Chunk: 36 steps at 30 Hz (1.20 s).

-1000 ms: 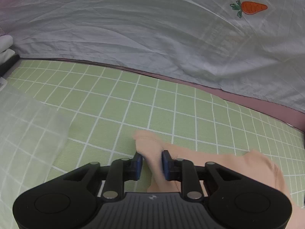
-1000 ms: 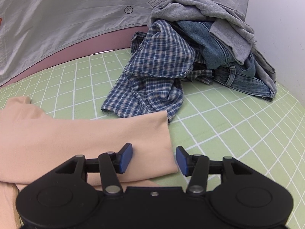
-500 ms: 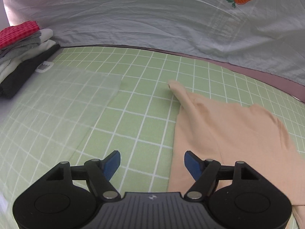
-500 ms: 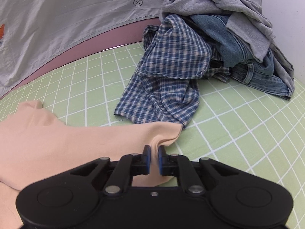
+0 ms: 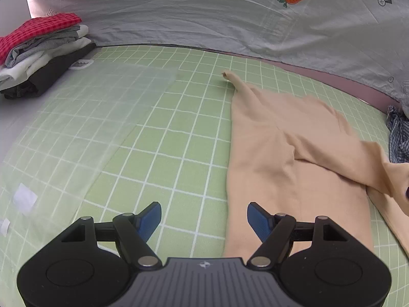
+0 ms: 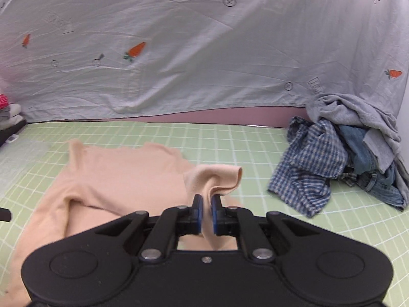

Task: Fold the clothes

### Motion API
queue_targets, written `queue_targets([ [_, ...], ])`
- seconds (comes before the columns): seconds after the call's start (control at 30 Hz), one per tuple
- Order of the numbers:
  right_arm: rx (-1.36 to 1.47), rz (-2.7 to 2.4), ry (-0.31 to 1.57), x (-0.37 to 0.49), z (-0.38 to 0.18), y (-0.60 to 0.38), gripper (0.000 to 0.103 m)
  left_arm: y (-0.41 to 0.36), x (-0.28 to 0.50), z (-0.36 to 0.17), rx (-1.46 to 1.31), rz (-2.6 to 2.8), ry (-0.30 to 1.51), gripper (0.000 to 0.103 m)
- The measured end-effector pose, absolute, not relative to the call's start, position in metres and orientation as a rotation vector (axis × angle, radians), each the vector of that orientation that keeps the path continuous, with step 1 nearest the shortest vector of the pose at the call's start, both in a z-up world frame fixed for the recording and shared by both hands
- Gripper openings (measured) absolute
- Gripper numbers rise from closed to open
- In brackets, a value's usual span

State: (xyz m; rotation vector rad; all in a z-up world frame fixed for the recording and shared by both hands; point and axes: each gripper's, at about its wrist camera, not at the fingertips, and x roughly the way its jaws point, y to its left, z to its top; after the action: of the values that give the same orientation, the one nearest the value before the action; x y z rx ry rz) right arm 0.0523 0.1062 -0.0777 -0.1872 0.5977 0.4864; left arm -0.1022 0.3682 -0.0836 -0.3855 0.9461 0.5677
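Seen first from the left wrist, the left gripper (image 5: pixel 204 217) hangs over the green grid mat (image 5: pixel 179 133) with its blue pads spread wide and nothing between them. The peach garment (image 5: pixel 276 153) lies flat on the mat ahead and to the right of it, its near edge running just beside the right-hand pad, which does not touch it. One narrow sleeve end reaches toward the far side of the mat, while the other sleeve is drawn up and off toward the right edge of the view. A clear plastic sheet (image 5: pixel 84 128) covers the mat to the left. Beyond it, in the far left corner, sits a stack of folded clothes (image 5: pixel 38 51) topped by a red checked piece. A grey sheet with carrot prints (image 5: pixel 230 25) hangs behind.

Next, from the right wrist, the right gripper (image 6: pixel 206 212) is clamped on a fold of the peach garment (image 6: pixel 122 179), its pads nearly together with the cloth pinched between them. The gripped sleeve end stands lifted above the rest, which lies spread on the mat to the left. Well apart to the right lies a heap of unfolded clothes (image 6: pixel 345 158): a blue plaid shirt, denim and a grey top. Nothing stands between the gripper and the garment.
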Motion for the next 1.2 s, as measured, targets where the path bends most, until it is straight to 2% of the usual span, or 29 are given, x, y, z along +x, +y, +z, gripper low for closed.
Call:
queue_targets([
  [0.2, -0.25, 0.599, 0.703, -0.033, -0.114, 0.136, 0.008, 0.364, -0.151, -0.085, -0.346, 0.531, 0.972, 0.075],
  [0.4, -0.262, 0.582, 0.774, -0.075, -0.142, 0.145, 0.011, 0.365, -0.177, -0.089, -0.344, 0.531, 0.989, 0.075],
  [0.43, -0.243, 0.576, 0.777, -0.078, -0.142, 0.143, 0.021, 0.365, -0.177, -0.087, -0.349, 0.532, 0.985, 0.075],
  [0.57, -0.199, 0.531, 0.746, -0.085, -0.129, 0.126, 0.04, 0.354, -0.168, -0.082, -0.358, 0.505, 0.969, 0.075],
  [0.6, -0.183, 0.506, 0.73, -0.085, -0.125, 0.119, 0.048, 0.35, -0.164, -0.08, -0.357, 0.495, 0.966, 0.075],
  [0.63, -0.166, 0.481, 0.718, -0.083, -0.122, 0.113, 0.065, 0.344, -0.161, -0.079, -0.357, 0.486, 0.962, 0.075],
  [0.7, -0.119, 0.391, 0.695, -0.077, -0.118, 0.095, 0.091, 0.333, -0.153, -0.078, -0.38, 0.471, 0.958, 0.075],
  [0.77, -0.094, 0.326, 0.715, -0.066, -0.121, 0.077, 0.095, 0.322, -0.144, -0.079, -0.419, 0.443, 0.955, 0.075],
  [0.83, -0.103, 0.306, 0.746, -0.058, -0.127, 0.06, 0.103, 0.308, -0.134, -0.083, -0.42, 0.428, 0.964, 0.075],
  [1.07, -0.123, 0.212, 0.794, -0.04, -0.152, 0.01, 0.103, 0.263, -0.105, -0.095, -0.338, 0.372, 0.972, 0.072],
  [1.17, -0.135, 0.188, 0.784, -0.033, -0.16, -0.003, 0.103, 0.252, -0.098, -0.099, -0.324, 0.347, 0.958, 0.06],
  [1.2, -0.139, 0.18, 0.781, -0.031, -0.162, -0.007, 0.103, 0.249, -0.096, -0.1, -0.322, 0.341, 0.959, 0.053],
])
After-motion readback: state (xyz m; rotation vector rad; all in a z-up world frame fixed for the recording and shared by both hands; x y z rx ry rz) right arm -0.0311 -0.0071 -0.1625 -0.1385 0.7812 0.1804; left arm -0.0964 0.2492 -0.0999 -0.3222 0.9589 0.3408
